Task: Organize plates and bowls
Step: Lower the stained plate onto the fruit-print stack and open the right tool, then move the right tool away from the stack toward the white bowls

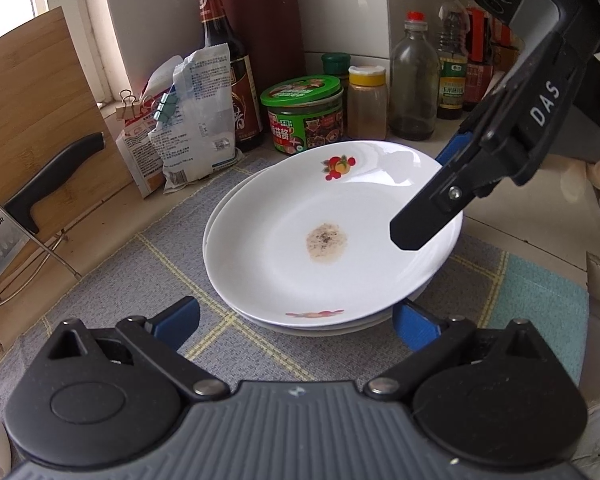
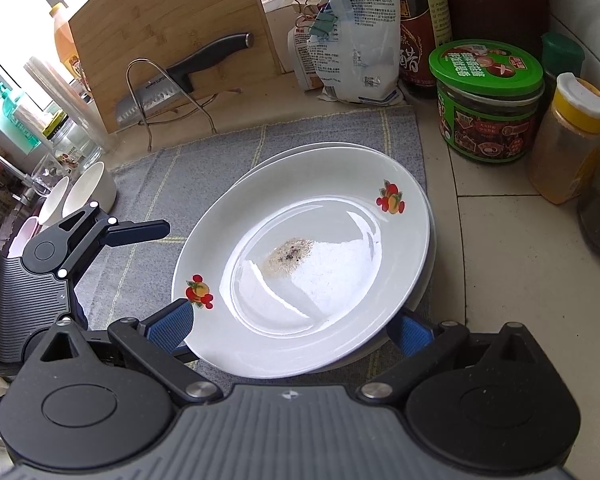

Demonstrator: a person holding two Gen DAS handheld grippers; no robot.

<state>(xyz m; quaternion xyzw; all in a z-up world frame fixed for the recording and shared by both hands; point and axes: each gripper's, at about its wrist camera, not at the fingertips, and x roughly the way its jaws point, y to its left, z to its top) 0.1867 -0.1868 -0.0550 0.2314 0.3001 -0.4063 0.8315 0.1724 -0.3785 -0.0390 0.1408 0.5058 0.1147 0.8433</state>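
The top plate, soiled at its centre, sat on the plate stack on the grey mat. The right gripper stood wide open around its near rim; the left gripper was equally spread, empty. Sauce jar and spice shaker crowded at two o'clock, white bowls at nine.

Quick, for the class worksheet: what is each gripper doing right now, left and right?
Left gripper: open, holding nothing, fingers spread at the plate stack.
Right gripper: open, fingers spread either side of the top plate; not clamped.
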